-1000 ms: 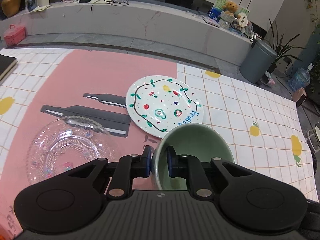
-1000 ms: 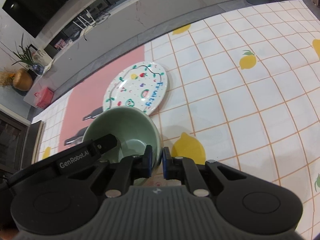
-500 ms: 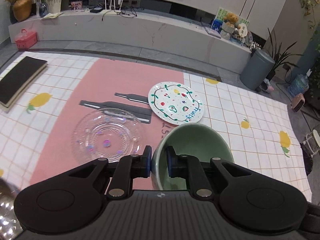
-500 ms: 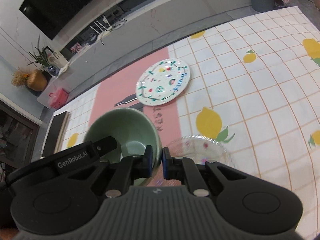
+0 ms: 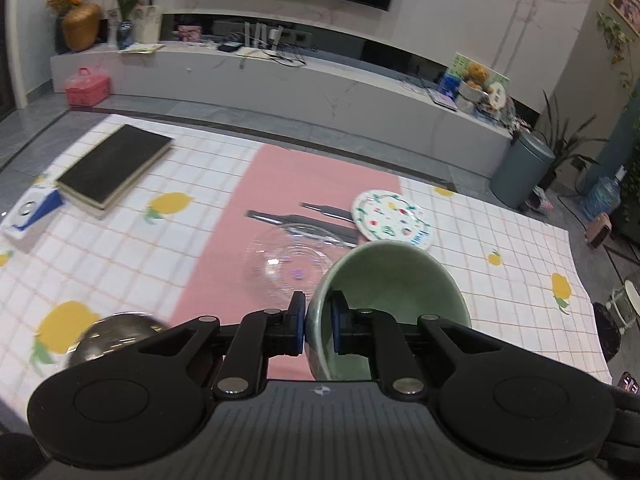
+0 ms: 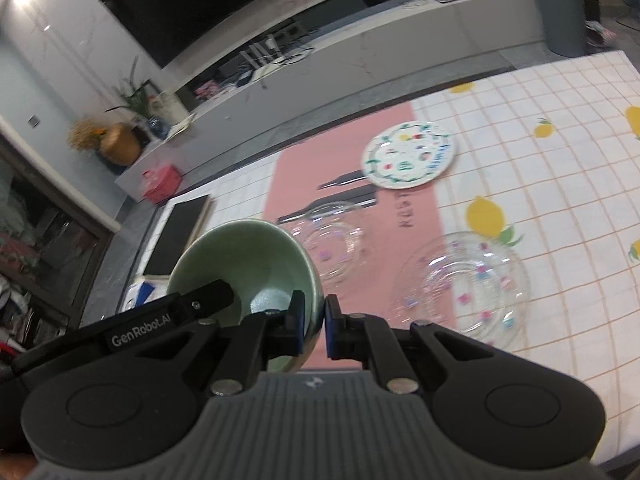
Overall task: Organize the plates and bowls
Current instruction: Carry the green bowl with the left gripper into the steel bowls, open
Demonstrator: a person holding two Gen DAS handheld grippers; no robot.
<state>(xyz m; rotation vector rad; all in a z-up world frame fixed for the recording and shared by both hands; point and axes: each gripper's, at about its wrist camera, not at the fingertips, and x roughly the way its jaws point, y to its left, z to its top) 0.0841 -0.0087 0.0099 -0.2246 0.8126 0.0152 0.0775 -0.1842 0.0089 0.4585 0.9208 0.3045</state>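
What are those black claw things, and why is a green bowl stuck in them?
They are two grabbing tools, one in each of a person's hands, with a camera on each looking along its fingers. One picture comes from the left gripper, the other from the right gripper. Both pinch the rim of the same green bowl, holding it above the table. On the lemon tablecloth lie a painted plate, two clear glass plates, a black book and a shiny metal bowl.
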